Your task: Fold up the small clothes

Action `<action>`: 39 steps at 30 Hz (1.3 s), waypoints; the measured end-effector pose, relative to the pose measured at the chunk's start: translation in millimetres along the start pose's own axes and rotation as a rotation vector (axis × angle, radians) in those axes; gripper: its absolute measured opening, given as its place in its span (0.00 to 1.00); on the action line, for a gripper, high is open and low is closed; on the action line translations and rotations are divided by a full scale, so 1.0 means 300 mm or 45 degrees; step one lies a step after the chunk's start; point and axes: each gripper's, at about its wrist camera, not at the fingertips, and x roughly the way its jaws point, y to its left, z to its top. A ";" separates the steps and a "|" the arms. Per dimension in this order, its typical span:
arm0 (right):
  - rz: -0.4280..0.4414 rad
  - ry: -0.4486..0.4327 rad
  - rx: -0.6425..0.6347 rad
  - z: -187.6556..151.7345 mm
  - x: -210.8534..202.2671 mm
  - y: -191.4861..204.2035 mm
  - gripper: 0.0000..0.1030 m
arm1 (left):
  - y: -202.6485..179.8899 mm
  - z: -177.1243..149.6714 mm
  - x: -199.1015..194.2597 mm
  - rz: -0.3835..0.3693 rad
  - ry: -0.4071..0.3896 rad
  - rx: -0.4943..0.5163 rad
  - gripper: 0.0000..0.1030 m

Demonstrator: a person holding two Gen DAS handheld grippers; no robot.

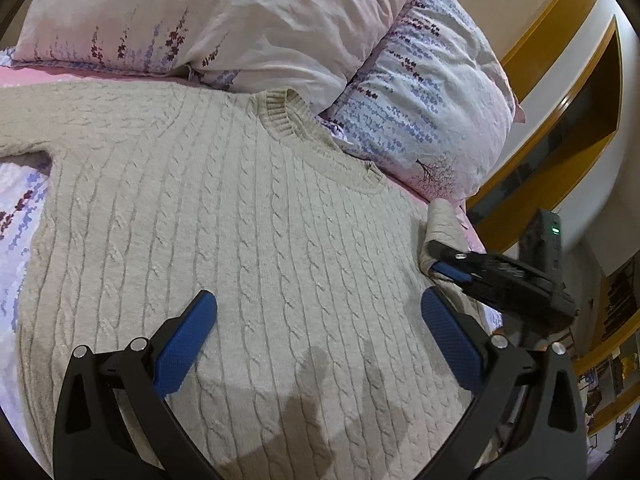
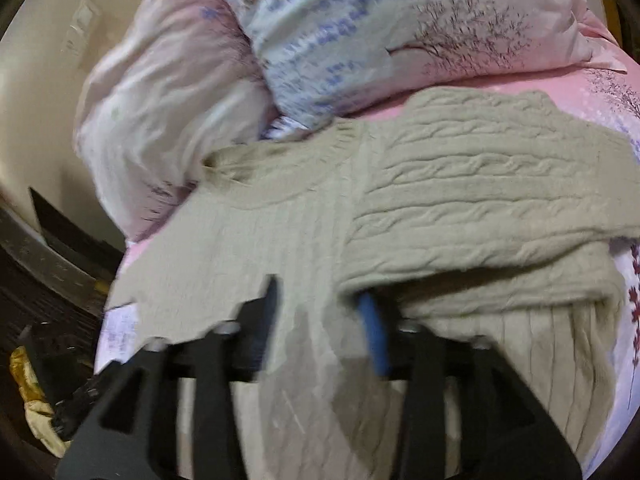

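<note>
Left wrist | sweater (image 1: 248, 220) flat under spread left tool (image 1: 318, 312)

The sweater (image 1: 248, 248) lies spread flat on the bed (image 2: 560, 80), its neckline toward two pillows (image 1: 224, 20) that sit side by side behind it. The left gripper (image 1: 320, 320) hangs over the sweater's lower body, and to its right, at the sweater's right edge, the right gripper (image 1: 444, 268) has cloth lying over its fingers (image 2: 374, 332).

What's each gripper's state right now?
Left gripper: open, holding nothing, over the sweater.
Right gripper: jaws apart, sleeve draped over one finger; grip unclear.
</note>
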 end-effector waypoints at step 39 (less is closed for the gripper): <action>0.048 -0.281 -0.140 0.175 0.067 0.237 0.07 | 0.158 0.157 -0.144 0.096 -0.113 -0.154 0.99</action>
